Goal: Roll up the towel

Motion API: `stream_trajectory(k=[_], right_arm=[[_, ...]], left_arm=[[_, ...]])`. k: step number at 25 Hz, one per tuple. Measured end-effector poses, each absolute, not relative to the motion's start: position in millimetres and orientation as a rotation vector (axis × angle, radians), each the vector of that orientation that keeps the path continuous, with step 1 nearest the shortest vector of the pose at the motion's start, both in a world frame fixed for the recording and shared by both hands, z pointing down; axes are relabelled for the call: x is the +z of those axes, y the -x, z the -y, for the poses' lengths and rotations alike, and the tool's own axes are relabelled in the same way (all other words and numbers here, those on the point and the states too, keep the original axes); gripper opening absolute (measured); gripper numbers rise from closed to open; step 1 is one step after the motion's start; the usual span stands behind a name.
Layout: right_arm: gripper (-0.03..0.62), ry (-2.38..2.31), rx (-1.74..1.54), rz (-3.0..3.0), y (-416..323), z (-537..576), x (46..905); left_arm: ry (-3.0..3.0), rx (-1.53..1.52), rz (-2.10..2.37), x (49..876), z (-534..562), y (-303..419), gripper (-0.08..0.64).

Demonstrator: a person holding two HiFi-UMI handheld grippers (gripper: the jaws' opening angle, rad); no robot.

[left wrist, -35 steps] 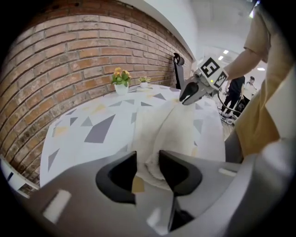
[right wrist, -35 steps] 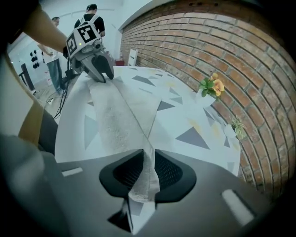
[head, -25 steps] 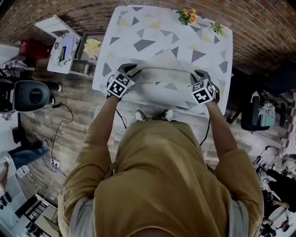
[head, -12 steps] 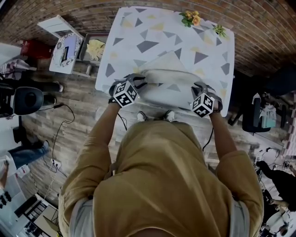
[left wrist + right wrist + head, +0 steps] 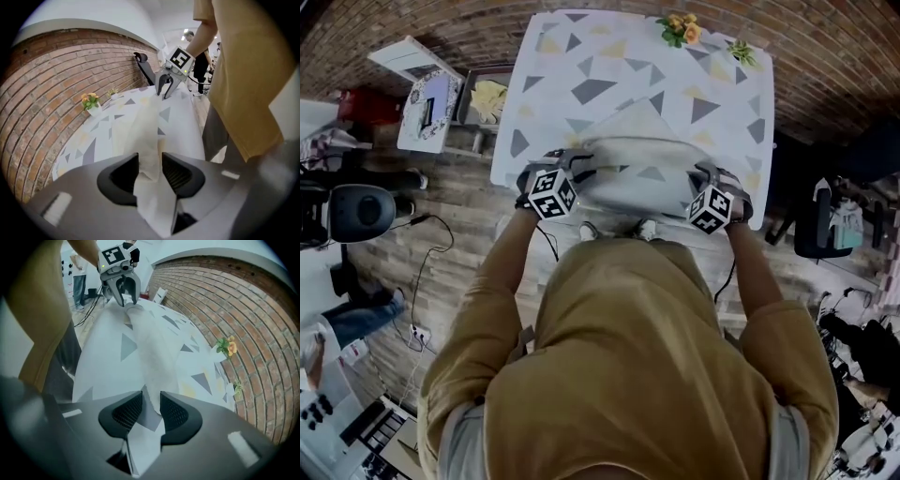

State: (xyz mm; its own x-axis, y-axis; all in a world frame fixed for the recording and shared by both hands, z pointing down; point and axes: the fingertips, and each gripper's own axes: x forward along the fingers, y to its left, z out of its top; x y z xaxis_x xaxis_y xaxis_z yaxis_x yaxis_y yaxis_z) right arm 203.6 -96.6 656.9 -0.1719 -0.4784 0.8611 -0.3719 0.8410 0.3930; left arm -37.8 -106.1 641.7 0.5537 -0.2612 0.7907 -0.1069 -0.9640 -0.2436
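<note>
The towel (image 5: 639, 161) lies as a long pale roll with grey triangles across the near part of the table (image 5: 581, 56), which wears a triangle-patterned cloth. My left gripper (image 5: 572, 161) is shut on the roll's left end; in the left gripper view the cloth (image 5: 149, 140) fills the gap of that gripper (image 5: 150, 165). My right gripper (image 5: 711, 175) holds the right end. Its jaws have just been opening a little, with the towel's edge (image 5: 152, 357) still between the pads of that gripper (image 5: 151, 409). Each gripper view shows the other gripper at the roll's far end.
A small pot of orange flowers (image 5: 680, 30) and a little green plant (image 5: 739, 53) stand at the table's far edge by the brick wall. A low shelf with boxes (image 5: 441, 98) stands left of the table and a dark chair (image 5: 825, 220) to the right. Cables run over the floor.
Both grippers have come nearer to the person and turned at the wrist, bringing the towel roll toward the table's near edge. The roll looks tighter and narrower than before.
</note>
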Motion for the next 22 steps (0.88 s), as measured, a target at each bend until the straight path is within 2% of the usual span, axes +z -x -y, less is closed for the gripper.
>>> stream_trajectory(k=[14, 17, 22], right_arm=[[0.094, -0.677, -0.05, 1.741, -210, 109, 660], [0.047, -0.699, -0.015, 1.76, -211, 107, 659], [0.035, -0.727, 0.023, 1.8, -205, 108, 642]], left_arm=[[2.631, -1.467, -0.353, 662, 120, 53, 0.166], [2.67, -1.442, -0.42, 660, 124, 54, 0.164], [2.759, -1.392, -0.447, 645, 123, 57, 0.133]])
